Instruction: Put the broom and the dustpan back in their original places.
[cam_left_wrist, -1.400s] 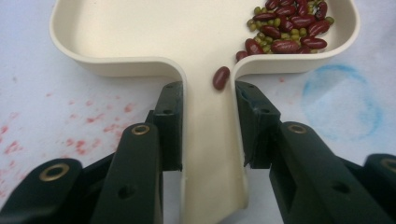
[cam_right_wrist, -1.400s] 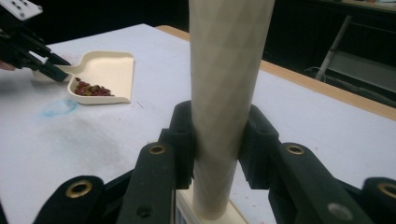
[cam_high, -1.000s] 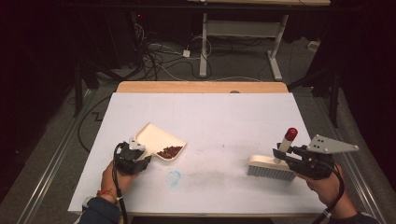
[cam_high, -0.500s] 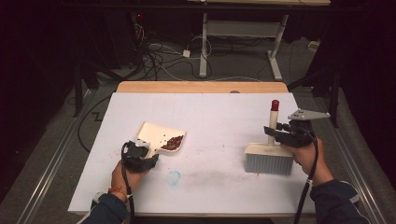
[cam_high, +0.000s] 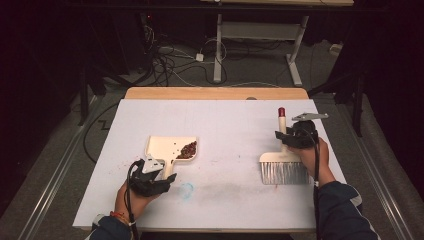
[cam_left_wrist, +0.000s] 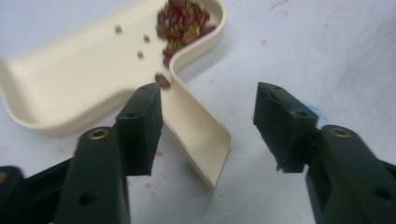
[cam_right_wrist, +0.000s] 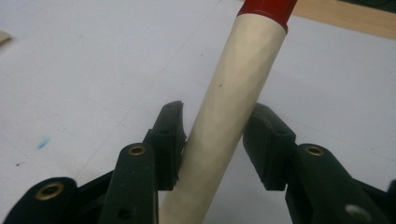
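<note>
- High view: left gripper (cam_high: 159, 170) sits at dustpan (cam_high: 171, 148) handle; right gripper (cam_high: 291, 136) holds brush (cam_high: 283, 167), bristles on table (cam_high: 230, 125).
- Left gripper view: jaws wide, handle between, untouched; beans (cam_left_wrist: 181, 21) just ahead, prob. parked so they stay put.
- Right gripper view: jaws clamp brush handle (cam_right_wrist: 233, 112), red tip up, ready to sweep.
</note>
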